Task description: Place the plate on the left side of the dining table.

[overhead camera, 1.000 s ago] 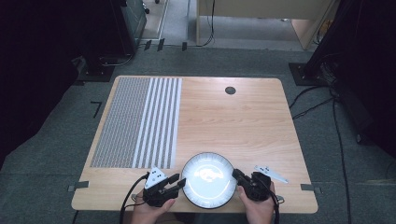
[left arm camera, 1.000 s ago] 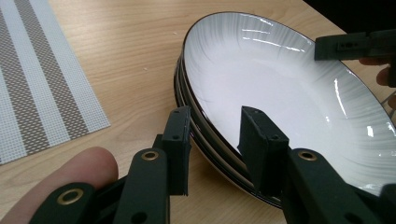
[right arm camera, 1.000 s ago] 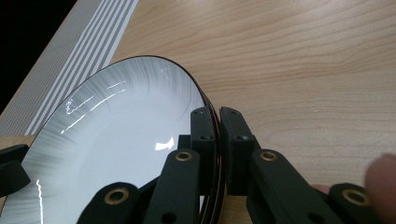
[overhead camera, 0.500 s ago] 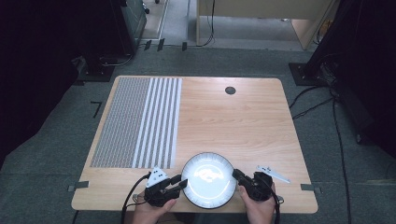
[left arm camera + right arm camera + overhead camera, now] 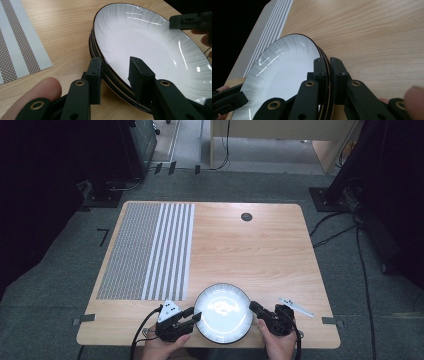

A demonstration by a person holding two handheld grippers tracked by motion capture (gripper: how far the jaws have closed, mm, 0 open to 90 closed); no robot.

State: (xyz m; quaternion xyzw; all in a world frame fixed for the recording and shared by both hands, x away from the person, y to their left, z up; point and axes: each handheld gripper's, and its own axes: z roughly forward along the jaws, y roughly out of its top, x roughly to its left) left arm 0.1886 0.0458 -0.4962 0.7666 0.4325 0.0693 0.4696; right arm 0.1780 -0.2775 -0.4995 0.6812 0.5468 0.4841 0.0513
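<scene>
- Your right gripper is clamping the rim of the top plate: one jaw is sitting inside the white bowl, the other outside, and only the thin dark edge is passing between them.
- Your left gripper is standing with its jaws apart, straddling the opposite rim, one jaw over the white inside and one outside the edge, with a clear gap on each side, so it is not gripping yet.
- The dark lines under the rim in both gripper views are suggesting a stack of plates, not a single one. If you are lifting now, I judge the right jaws may be pinching more than one rim, or the lower plates may be dragging and clattering.
- With only the right side clamped, any lift is likely to be tilting the plate toward your left hand; the glazed rim looks slick and could be slipping out of that narrow bite.
- Closing the left jaws off-level could be pushing the stack sideways toward the table edge near you.
- In the high view the plates are lying at the near edge of the table, between your two grippers, touching both, just beside the striped placemat and well apart from the small dark disc at the far side.
</scene>
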